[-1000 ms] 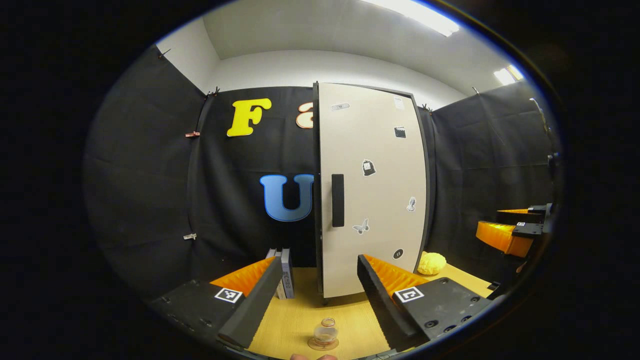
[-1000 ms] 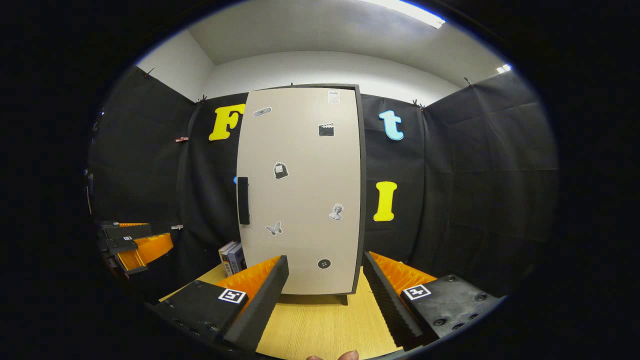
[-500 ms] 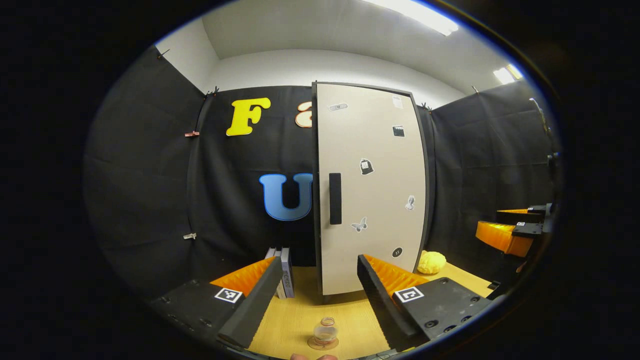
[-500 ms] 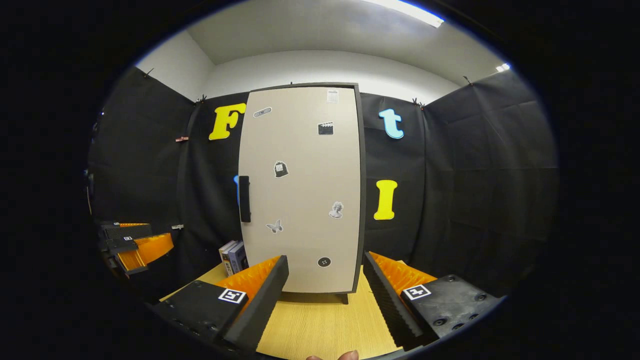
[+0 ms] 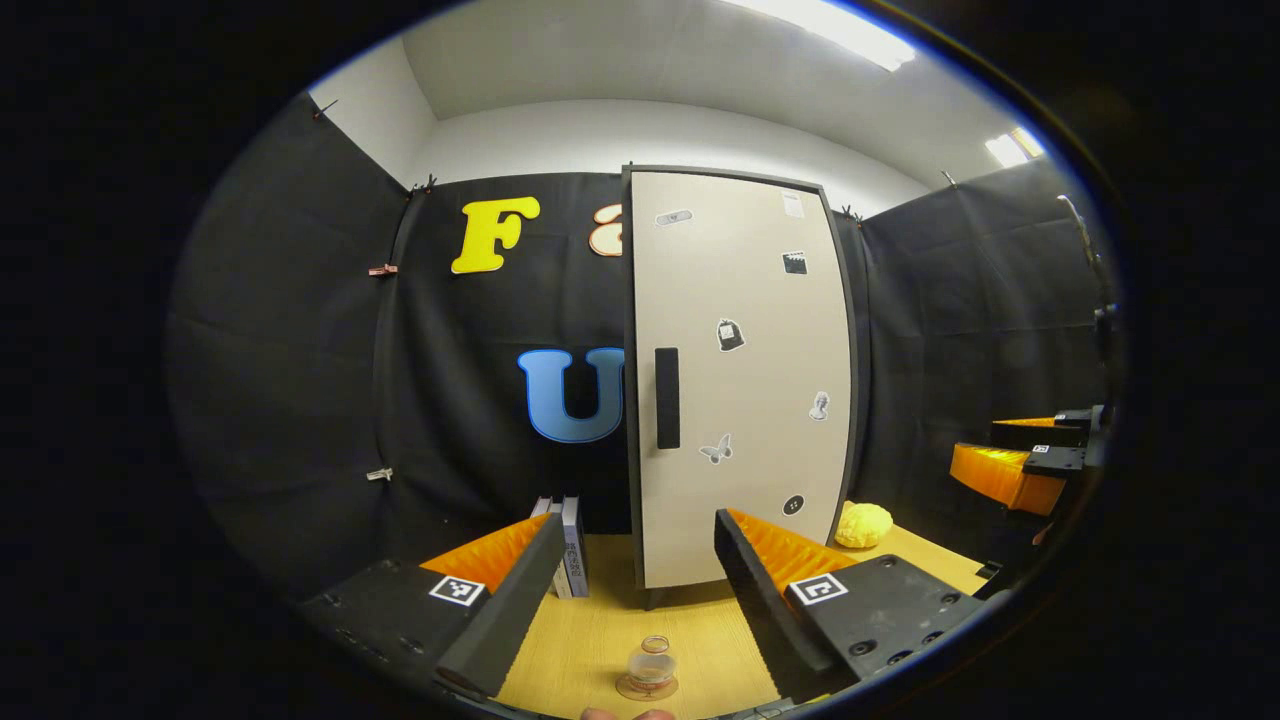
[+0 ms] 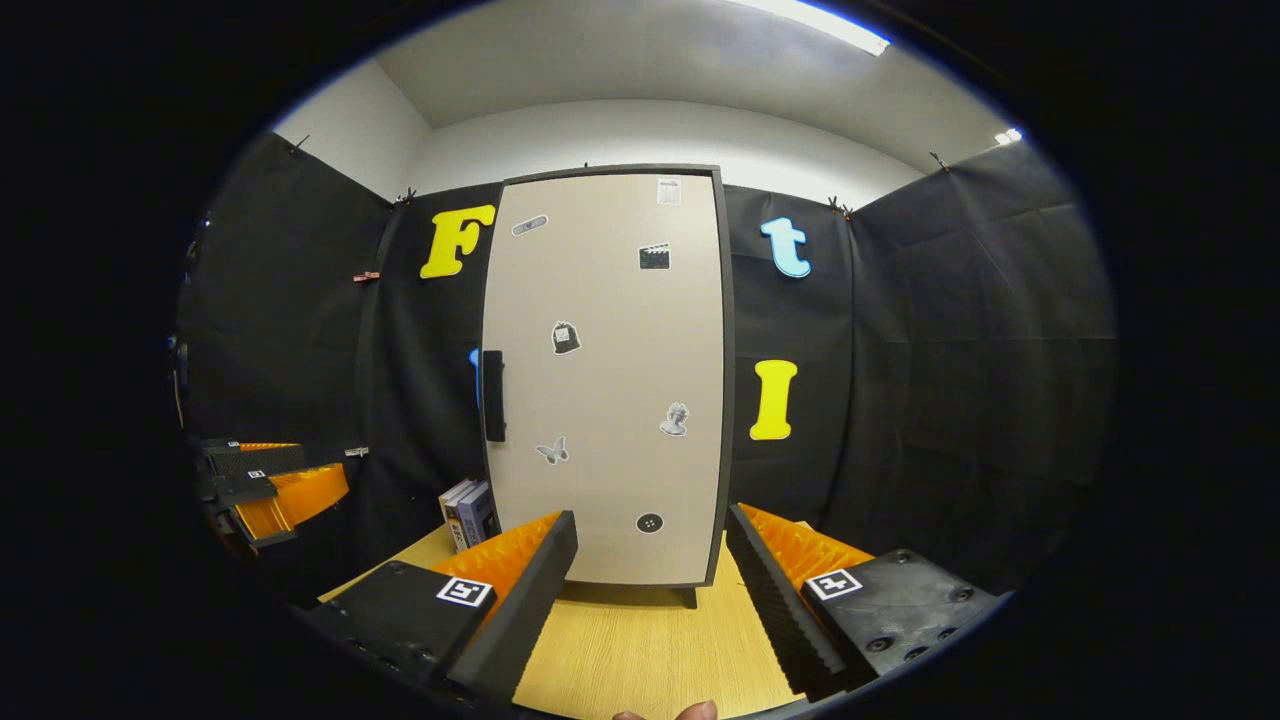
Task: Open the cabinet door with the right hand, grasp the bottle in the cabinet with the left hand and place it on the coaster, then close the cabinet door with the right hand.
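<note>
Step in hand: judged to be the end of the task. The cabinet door (image 6: pixel 605 375) lies flush in its frame, and the bottle (image 5: pixel 651 666) already stands on the coaster (image 5: pixel 646 688).
Left gripper (image 5: pixel 630 590): released, jaws spread wide, nothing between them; it hovers above the desk (image 5: pixel 600 630), short of the cabinet.
Right gripper (image 6: pixel 650 585): released as well, jaws apart and empty, facing the door front; apart from the door.
Bottle, place: near the front edge of the desk, in the gap between the left gripper's two fingers as seen in the left gripper view, but lower and nearer the camera, not touched by them.
Bottle, axis: long axis vertical, mouth up; a small, squat glass piece with a little amber liquid at the bottom, as far as I can make out.
Door, axis: tall panel, long axis vertical. The handle (image 6: pixel 493 396) is a dark vertical bar at the door's left edge.
Other items: books (image 5: pixel 567 545) stand upright on the desk just left of the cabinet foot; a yellow soft lump (image 5: pixel 863 525) sits toward the back right corner.
Next move: probably none beyond drawing both grippers back. If the door proves ajar, a light push by the right gripper near the handle edge would seat it.
Risk: the bottle is close to the front edge, so any retreat of the left gripper should clear it.
</note>
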